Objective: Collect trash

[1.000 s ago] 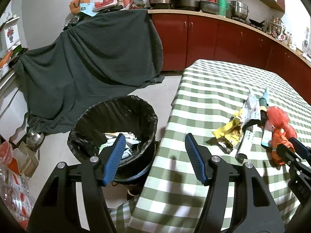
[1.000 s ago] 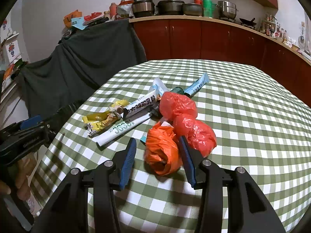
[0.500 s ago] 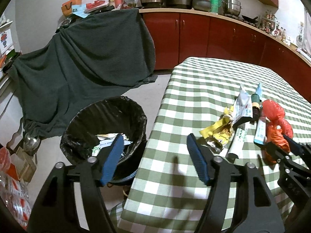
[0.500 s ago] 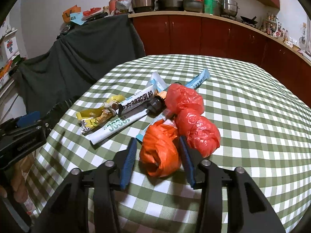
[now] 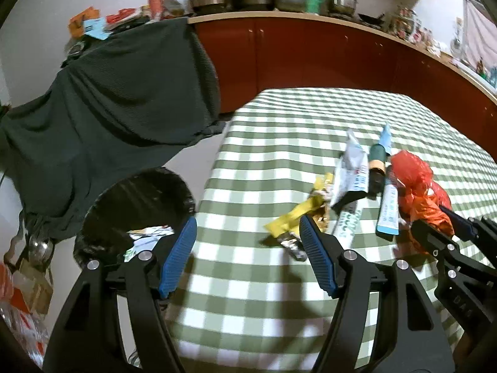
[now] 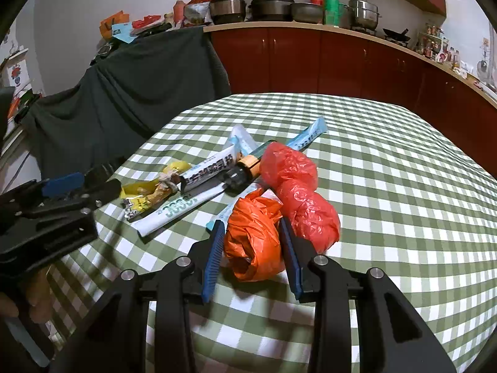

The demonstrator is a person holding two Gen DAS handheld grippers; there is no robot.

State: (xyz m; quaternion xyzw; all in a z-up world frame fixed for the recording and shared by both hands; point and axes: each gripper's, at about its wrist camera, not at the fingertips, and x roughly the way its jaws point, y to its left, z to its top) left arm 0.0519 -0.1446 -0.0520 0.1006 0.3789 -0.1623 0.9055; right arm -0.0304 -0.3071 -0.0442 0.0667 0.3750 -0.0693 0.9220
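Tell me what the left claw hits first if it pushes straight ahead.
Probably the checked tablecloth: the left claw is open and empty over bare cloth, with the yellow wrapper by its right finger. Depth is unclear.

Crumpled orange bag (image 6: 253, 236), red bag (image 6: 298, 186) and seemingly empty wrappers (image 6: 186, 205) lie heaped on checked cloth.

Wrappers (image 6: 174, 214) on table (image 6: 403, 192), bin (image 5: 133, 205) beside

A: Where does each camera look?

B: Each looks forward and down along its fingers, close above the checked table (image 5: 279, 143). The left view sits at the table's edge.

A: Shared area?

B: The trash pile (image 6: 217, 183) and kitchen counter (image 6: 310, 28).
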